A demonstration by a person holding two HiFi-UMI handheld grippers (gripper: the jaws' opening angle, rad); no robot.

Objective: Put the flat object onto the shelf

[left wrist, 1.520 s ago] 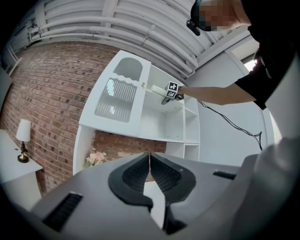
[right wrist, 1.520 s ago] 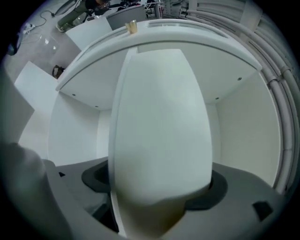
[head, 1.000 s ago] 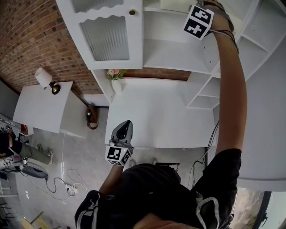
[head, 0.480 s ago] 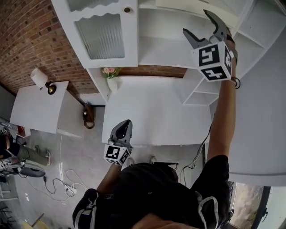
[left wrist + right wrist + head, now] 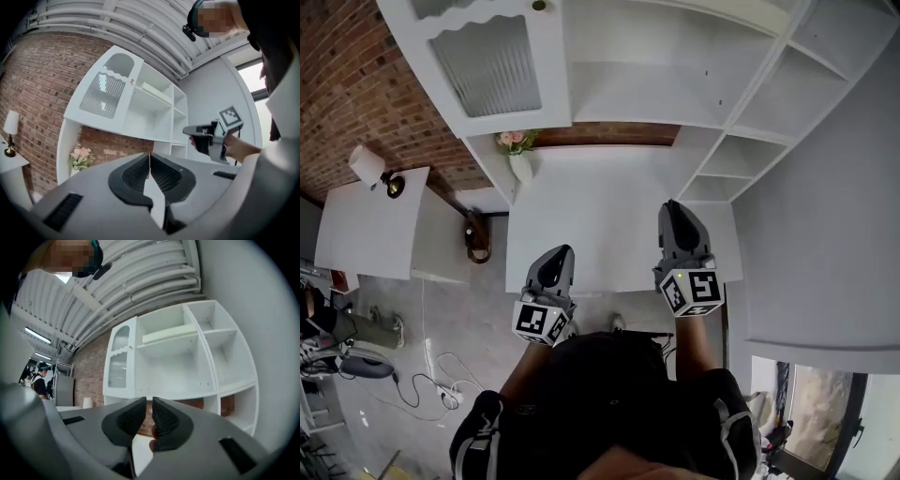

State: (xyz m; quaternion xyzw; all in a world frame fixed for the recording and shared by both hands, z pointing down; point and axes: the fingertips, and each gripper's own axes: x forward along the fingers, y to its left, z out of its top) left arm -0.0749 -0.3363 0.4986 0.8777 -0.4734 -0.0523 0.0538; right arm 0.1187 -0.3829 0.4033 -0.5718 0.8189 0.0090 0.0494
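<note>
The left gripper [image 5: 561, 255] is held over the near edge of the white bench [image 5: 600, 206], its jaws pressed together with nothing between them. Beside it to the right, the right gripper [image 5: 673, 208] is held the same way, its jaws closing to a narrow slit, nothing between them. The flat object [image 5: 168, 333] is seen lying flat on the upper shelf [image 5: 166, 341] of the white shelf unit [image 5: 211, 366], its long axis running side to side along the shelf.

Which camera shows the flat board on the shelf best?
The right gripper view: the flat board shows full length, front-on. The left gripper view shows it smaller and angled; in the head view I cannot make it out.
</note>
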